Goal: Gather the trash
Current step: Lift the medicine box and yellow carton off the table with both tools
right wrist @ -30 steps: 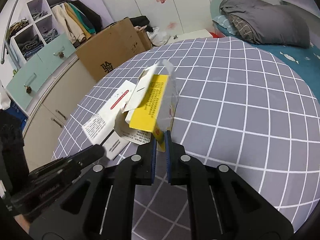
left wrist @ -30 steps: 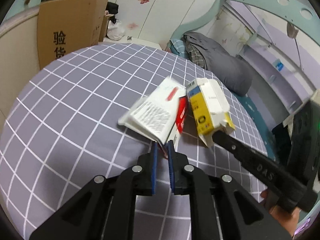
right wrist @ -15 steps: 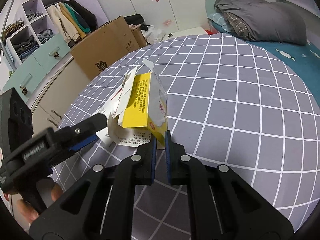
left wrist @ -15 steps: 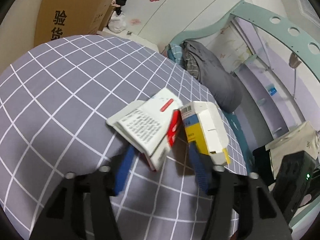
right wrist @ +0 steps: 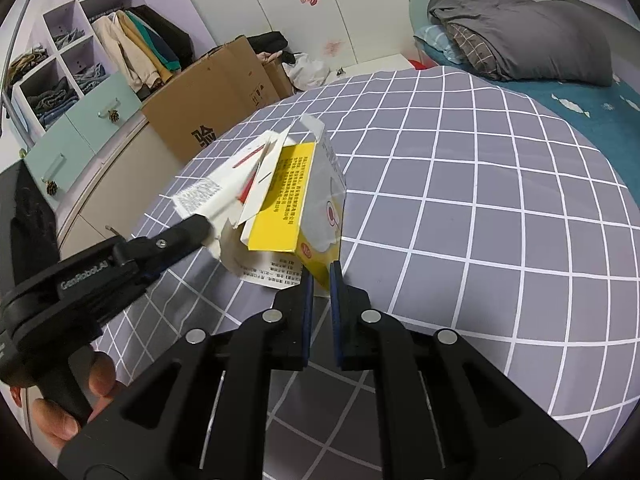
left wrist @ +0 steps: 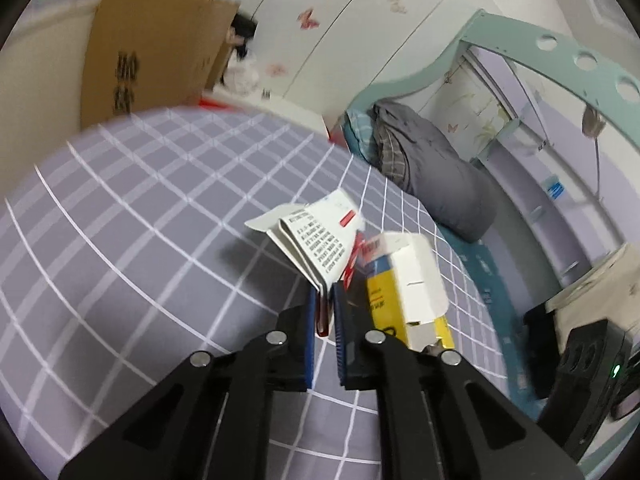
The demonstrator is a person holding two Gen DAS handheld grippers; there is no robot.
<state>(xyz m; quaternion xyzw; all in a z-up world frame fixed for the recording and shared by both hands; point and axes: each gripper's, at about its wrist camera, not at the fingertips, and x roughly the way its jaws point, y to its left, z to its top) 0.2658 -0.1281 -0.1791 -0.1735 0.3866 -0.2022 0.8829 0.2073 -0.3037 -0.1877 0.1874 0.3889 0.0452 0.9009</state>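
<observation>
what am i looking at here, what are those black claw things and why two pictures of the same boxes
There is no robot: a person holds a hand-held gripper in each hand, each with a fisheye camera looking along its two fingers. One picture is from the left gripper, the other from the right gripper. The left one is shut on a flattened white and red carton; the right one is shut on an opened yellow carton. Both cartons are lifted over a bed with a grey checked sheet. The person's hand shows at lower left in the right picture.

A grey checked cloth (right wrist: 500, 208) covers the near surface. Far left stand shelves (right wrist: 72, 64) and a cardboard box (right wrist: 208, 96). A grey duvet (right wrist: 520, 44) lies far right.
</observation>
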